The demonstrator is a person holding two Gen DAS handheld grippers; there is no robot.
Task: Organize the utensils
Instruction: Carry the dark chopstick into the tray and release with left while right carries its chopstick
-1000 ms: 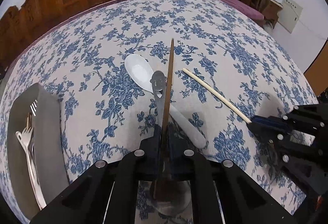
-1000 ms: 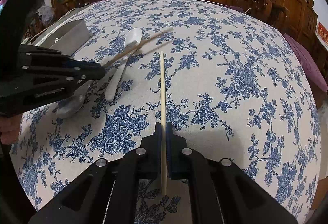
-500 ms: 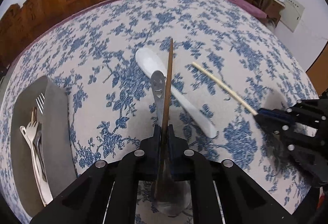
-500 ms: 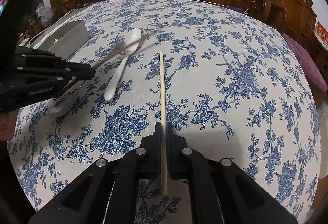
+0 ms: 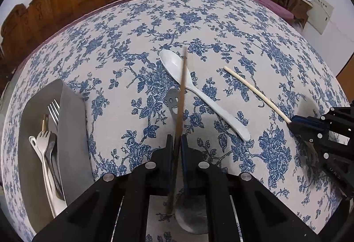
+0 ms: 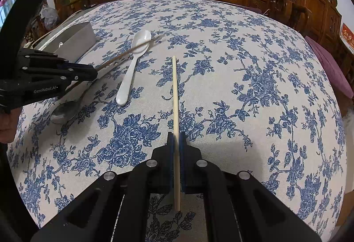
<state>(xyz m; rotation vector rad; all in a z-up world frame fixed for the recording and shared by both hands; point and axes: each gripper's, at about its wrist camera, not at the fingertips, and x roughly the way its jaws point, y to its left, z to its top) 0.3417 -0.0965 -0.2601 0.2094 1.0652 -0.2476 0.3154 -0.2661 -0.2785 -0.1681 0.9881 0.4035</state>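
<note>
Chopsticks both pinched: left gripper (image 5: 176, 142) clamps dark chopstick (image 5: 181, 91), right gripper (image 6: 176, 142) clamps pale chopstick (image 6: 174, 96). Keep both level, carry toward grey tray (image 5: 70, 131); white spoon (image 5: 192, 89) lies beyond dark stick's grip, right of tray.

Two hand-held grippers over the flowery table (image 6: 243, 47)

The right hand-held gripper (image 6: 176, 142) pinches a pale chopstick (image 6: 175, 96). The left hand-held gripper (image 6: 94, 73) pinches a brown chopstick (image 6: 132, 48) above a white spoon (image 6: 132, 65).

Glossy white spoon (image 5: 192, 87), perhaps ceramic; matt woven tablecloth (image 5: 221, 20)
</note>
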